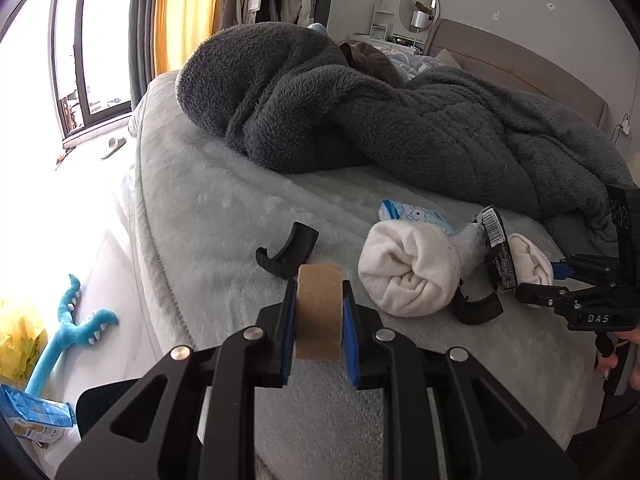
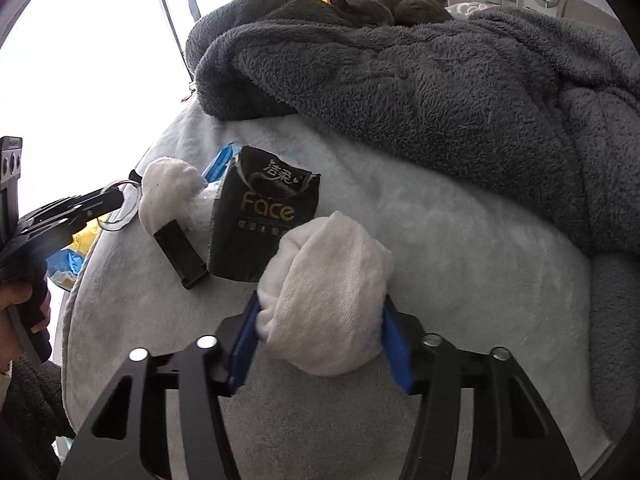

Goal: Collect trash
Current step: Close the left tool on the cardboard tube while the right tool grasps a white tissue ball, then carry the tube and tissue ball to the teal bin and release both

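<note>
On the pale grey bed cover [image 1: 224, 240], my left gripper [image 1: 319, 292] is shut on a brown cardboard ring [image 1: 319, 320], held edge-on between its blue pads. My right gripper [image 2: 320, 308] is shut on a rolled white sock [image 2: 324, 264], with both blue pads pressing its sides. In the left wrist view that right gripper [image 1: 538, 280] reaches in from the right edge. Just past it lie a black "Face" tissue packet [image 2: 264, 224], a second rolled white sock [image 1: 404, 272], a blue packet [image 1: 412, 214] and two black curved clips [image 1: 286, 254] [image 1: 476, 306].
A heap of dark grey fleece blanket [image 1: 400, 120] covers the far half of the bed, and a grey cat [image 2: 368, 4] lies on top of it. On the floor to the left lie a blue plush toy [image 1: 68, 328], a yellow bag [image 1: 20, 344] and a blue box [image 1: 36, 416].
</note>
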Motion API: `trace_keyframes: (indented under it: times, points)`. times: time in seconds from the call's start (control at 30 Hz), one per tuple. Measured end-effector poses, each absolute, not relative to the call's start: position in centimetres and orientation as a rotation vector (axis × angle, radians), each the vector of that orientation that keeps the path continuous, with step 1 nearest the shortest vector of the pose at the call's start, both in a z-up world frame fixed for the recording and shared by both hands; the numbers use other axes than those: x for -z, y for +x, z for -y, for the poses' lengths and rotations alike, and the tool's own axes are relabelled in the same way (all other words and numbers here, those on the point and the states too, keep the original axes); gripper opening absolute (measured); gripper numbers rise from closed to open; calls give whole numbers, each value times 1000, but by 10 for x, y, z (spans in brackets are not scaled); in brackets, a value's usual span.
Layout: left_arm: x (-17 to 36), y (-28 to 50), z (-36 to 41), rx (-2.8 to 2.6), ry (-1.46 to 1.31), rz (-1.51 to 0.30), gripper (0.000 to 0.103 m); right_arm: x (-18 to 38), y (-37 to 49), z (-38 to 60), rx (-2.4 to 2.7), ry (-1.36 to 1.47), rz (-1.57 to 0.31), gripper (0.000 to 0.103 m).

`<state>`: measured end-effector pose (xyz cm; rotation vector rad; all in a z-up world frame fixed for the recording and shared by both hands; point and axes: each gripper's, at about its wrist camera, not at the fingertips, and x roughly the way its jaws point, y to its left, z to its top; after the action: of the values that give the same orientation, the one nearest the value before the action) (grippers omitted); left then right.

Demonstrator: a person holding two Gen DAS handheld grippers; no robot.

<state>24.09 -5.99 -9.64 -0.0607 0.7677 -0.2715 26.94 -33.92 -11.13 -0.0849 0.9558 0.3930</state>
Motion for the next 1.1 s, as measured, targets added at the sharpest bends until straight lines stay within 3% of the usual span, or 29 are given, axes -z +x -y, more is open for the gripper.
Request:
trace_keyframes:
  times: [0.1, 0.6, 1.1]
  points:
    - [94, 237, 57, 279, -67, -764, 22, 108, 268, 340, -367, -81, -942, 47]
    - [88, 210, 38, 275, -81, -776, 22, 71, 248, 338, -301, -34, -813, 47]
    - [102, 189, -7, 196, -93, -843, 22, 54, 224, 269, -458, -56, -750, 47]
